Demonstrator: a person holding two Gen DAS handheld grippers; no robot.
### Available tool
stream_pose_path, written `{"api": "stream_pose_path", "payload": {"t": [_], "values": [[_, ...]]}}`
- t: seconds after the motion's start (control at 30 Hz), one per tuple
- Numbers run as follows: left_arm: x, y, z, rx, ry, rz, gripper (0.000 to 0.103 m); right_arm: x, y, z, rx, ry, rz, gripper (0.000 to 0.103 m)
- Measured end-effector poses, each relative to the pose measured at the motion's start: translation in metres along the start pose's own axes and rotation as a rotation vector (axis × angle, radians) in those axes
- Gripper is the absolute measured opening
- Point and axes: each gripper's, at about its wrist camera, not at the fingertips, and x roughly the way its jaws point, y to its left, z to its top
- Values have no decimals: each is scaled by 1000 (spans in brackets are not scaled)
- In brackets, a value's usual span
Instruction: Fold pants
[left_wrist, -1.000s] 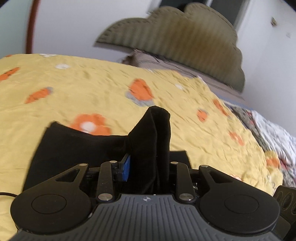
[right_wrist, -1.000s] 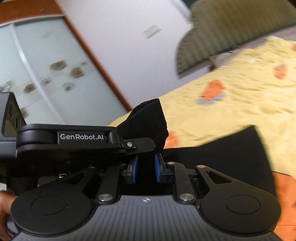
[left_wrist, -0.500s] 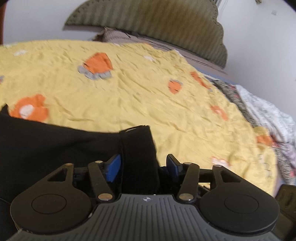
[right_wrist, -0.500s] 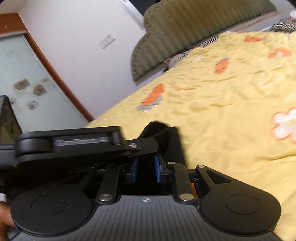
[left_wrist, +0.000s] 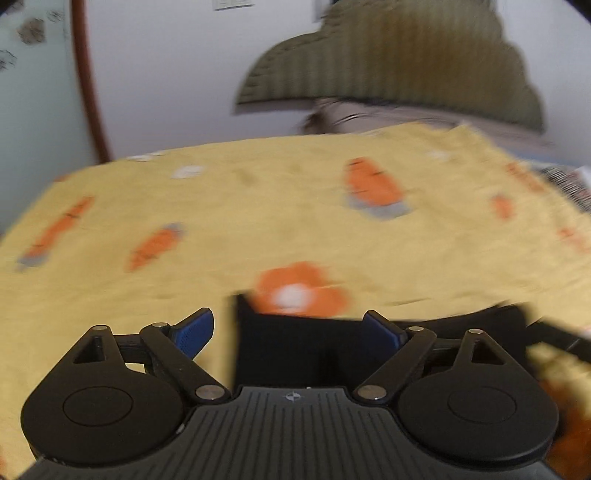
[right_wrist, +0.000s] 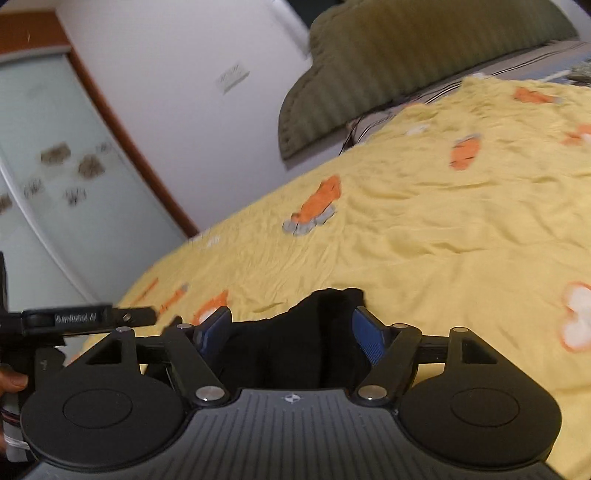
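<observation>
currently: left hand-held gripper (left_wrist: 288, 328) spread wide, holding nothing, black pants (left_wrist: 314, 347) flat on the bed (left_wrist: 258, 206). right hand-held gripper (right_wrist: 291, 325) equally wide, unladen; only its view shows the pants (right_wrist: 317, 332) bunched.

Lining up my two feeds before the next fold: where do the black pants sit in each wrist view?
Left wrist: black pants bottom centre, between the open left gripper fingers.
Right wrist: pants bottom centre, between the open right gripper fingers.
Shared landmark: green headboard.
</observation>
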Motion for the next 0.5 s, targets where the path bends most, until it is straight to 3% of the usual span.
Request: {"api": "stream_pose_path", "payload": {"t": [0.07,0.13,0.2,0.33,0.43,0.5], "values": [[7,18,-2,-8,11,60,90,17,-3,5,5,38,25,61],[12,37,-2,-35,17,97,90,31,-9,8,34,80,50,33],[17,50,-1,-47,18,130,90,38,-14,9,50,106,70,17],[22,58,2,-41,23,137,90,29,-9,10,-40,86,3,7],[30,54,2,-45,28,123,91,26,-7,18,-79,49,-48,7],[39,49,1,-32,31,122,91,35,-2,18,-148,73,-99,7]]}}
